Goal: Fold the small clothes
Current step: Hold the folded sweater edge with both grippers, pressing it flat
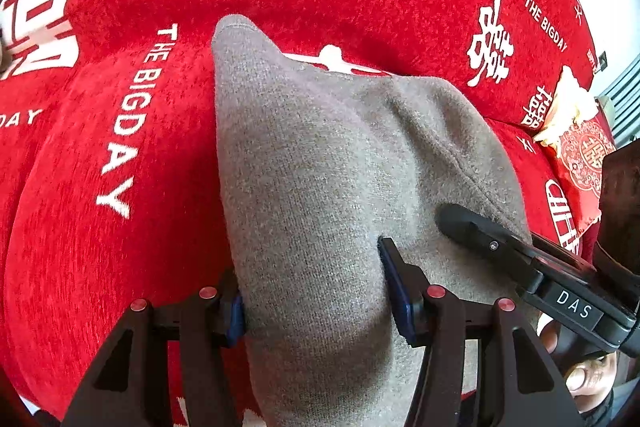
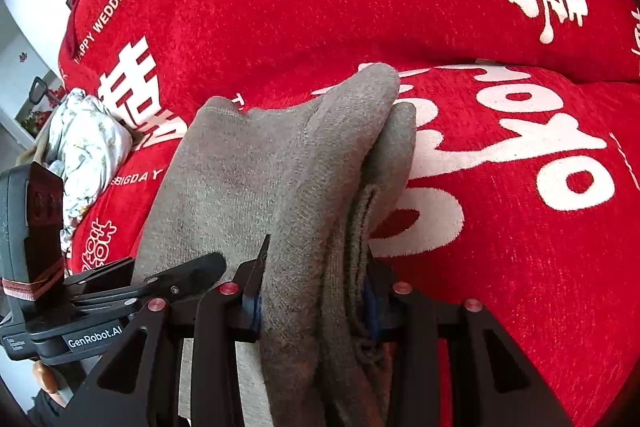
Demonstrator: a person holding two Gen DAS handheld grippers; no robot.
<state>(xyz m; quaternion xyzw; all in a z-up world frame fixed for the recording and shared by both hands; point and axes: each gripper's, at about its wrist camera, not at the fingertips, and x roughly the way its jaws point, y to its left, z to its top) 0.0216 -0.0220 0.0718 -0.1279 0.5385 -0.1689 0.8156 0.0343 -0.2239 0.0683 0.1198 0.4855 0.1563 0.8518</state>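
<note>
Okay, both my left tongs [image 1: 320, 291] and right tongs [image 2: 316, 291] clamp the grey knit garment [image 1: 320, 155]; soft, floppy, probably light; grip bunched edges at 6 o'clock.

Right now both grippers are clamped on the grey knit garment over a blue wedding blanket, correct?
Not quite: the blanket is red with white lettering, not blue, as both wrist views show. The rest holds: the left gripper and the right gripper are each clamped on the grey knit garment over that blanket.
</note>
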